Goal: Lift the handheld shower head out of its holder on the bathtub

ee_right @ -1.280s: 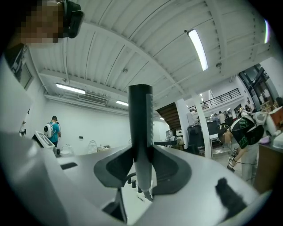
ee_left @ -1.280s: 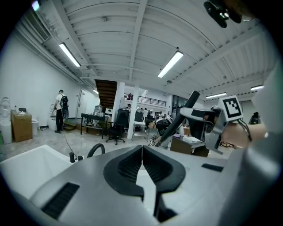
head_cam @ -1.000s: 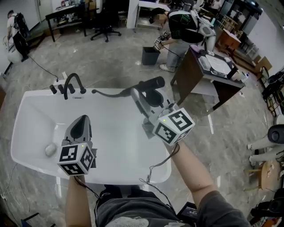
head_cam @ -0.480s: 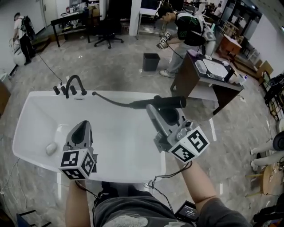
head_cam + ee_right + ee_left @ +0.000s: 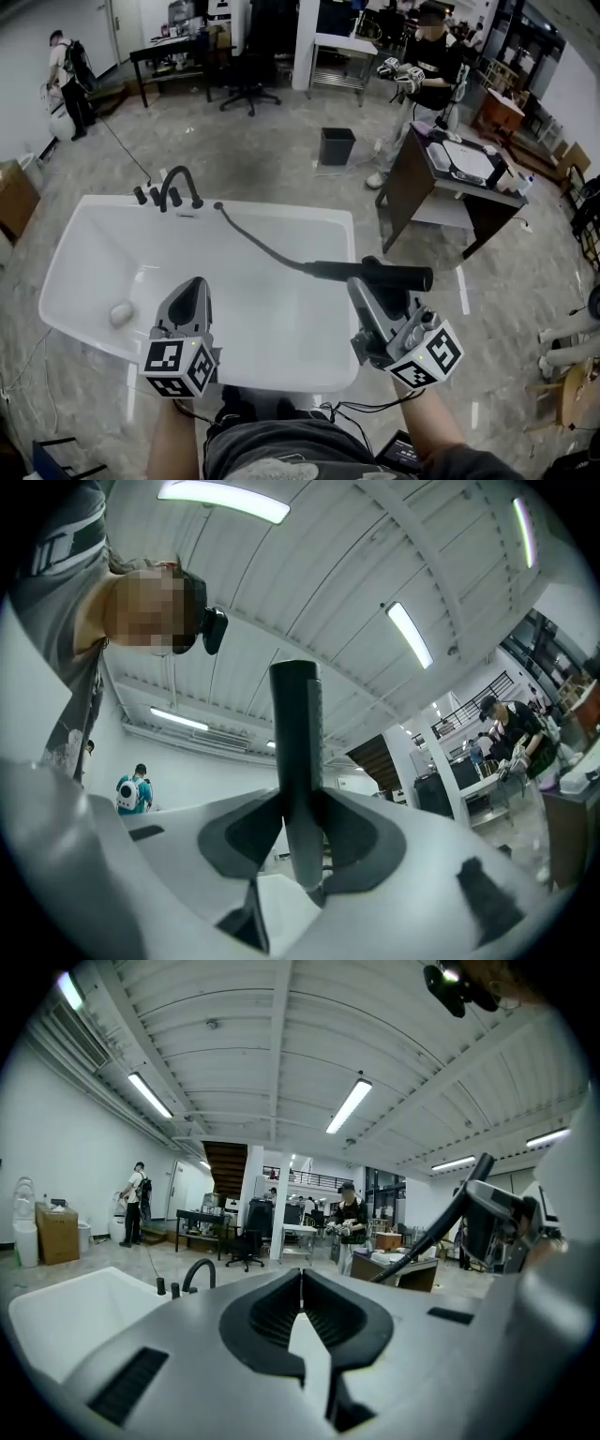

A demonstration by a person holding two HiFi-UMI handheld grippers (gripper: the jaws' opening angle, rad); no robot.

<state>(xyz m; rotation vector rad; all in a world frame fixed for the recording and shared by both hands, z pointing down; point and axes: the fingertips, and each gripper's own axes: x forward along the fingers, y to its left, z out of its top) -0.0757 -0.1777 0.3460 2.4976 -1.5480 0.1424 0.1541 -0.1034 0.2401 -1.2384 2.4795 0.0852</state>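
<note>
The black handheld shower head lies level across my right gripper, whose jaws are shut on its handle, above the right rim of the white bathtub. Its dark hose trails back across the tub to the black faucet. In the right gripper view the handle stands upright between the pads of that gripper. My left gripper hovers over the tub's near side, shut with nothing in it. In the left gripper view its jaws meet at the tips, and the shower head shows at the right.
A pale rounded lump lies in the tub's left end. Beyond the tub stand a dark bin, a brown desk with a person beside it, and an office chair. Another person stands far left.
My right gripper has carried the shower head rightward and toward me, off the tub's far side to its right rim, pulling the hose out behind it. The left gripper shifted slightly right.
</note>
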